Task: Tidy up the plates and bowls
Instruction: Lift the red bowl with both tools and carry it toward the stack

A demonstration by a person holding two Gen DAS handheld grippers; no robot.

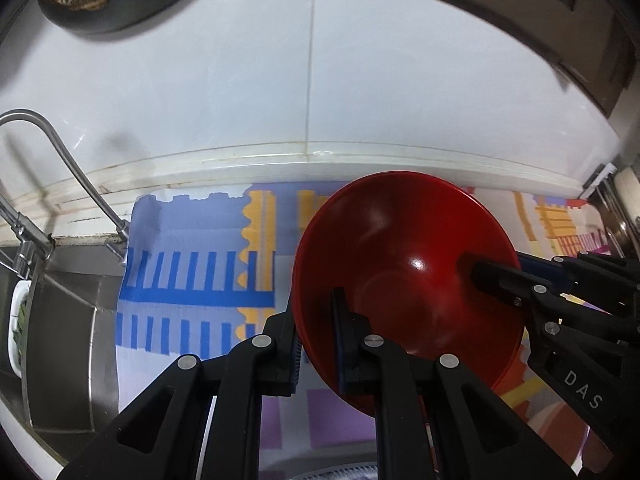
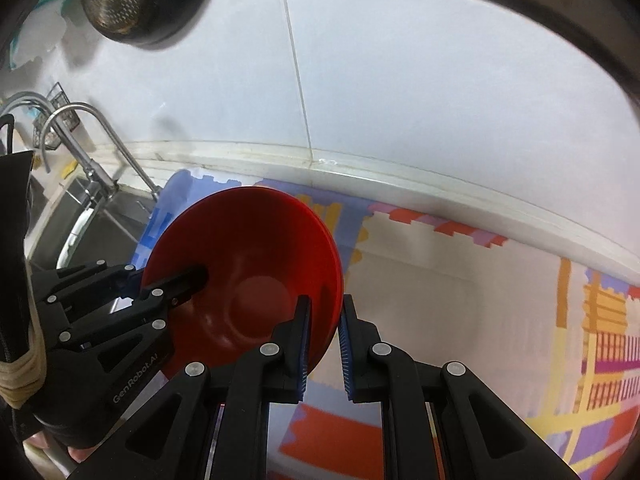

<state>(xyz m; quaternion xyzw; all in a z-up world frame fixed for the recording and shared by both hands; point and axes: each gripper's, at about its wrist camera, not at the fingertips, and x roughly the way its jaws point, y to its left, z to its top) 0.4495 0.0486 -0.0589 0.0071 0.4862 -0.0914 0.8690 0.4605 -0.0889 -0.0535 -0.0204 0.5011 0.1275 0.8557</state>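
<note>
Left wrist view: left gripper clamped on the near-left rim of the red bowl.
Right wrist view: right gripper clamped on the opposite rim.
Bowl position: tilted, held between both grippers above the patterned mat, clear of it.
Stack: a second red rim shows behind the first.
Surroundings: faucet, steel sink, white tiled wall.
</note>
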